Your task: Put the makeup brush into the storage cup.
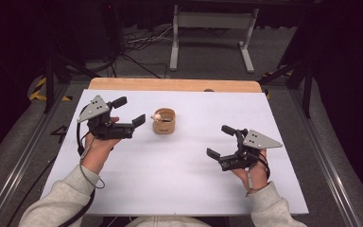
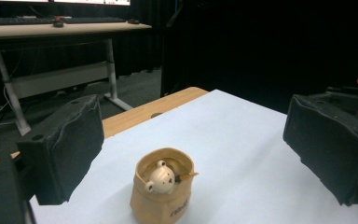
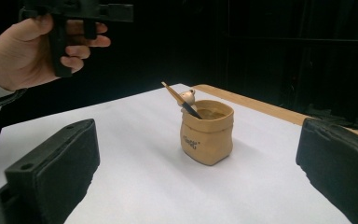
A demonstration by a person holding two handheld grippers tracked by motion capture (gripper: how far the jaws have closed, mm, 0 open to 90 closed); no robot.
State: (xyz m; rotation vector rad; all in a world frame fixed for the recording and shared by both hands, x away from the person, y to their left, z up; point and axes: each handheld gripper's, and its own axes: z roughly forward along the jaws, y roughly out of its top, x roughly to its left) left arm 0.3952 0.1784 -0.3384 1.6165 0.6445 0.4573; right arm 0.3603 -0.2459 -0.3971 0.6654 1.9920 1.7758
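A tan pouch-shaped holder (image 1: 163, 121) stands upright on the white sheet (image 1: 179, 179), left of the middle. A small cream bear head (image 2: 161, 179) on a dark stick pokes out of the holder's (image 2: 163, 198) mouth. My left gripper (image 1: 131, 111) hovers just left of the holder, open, with nothing between its jaws; in the left gripper view the gripper (image 2: 196, 149) frames the holder from a short way back. My right gripper (image 1: 219, 141) is open and empty at the right, well apart from the holder (image 3: 207, 133), with the bear head (image 3: 189, 97) facing away from it (image 3: 196, 172).
The white sheet covers most of a wooden table whose bare strip (image 1: 175, 85) runs along the far edge. A white desk frame (image 1: 212, 28) and floor cables (image 1: 142, 45) lie beyond. The left hand and its gripper (image 3: 74, 14) hang at the right gripper view's top left.
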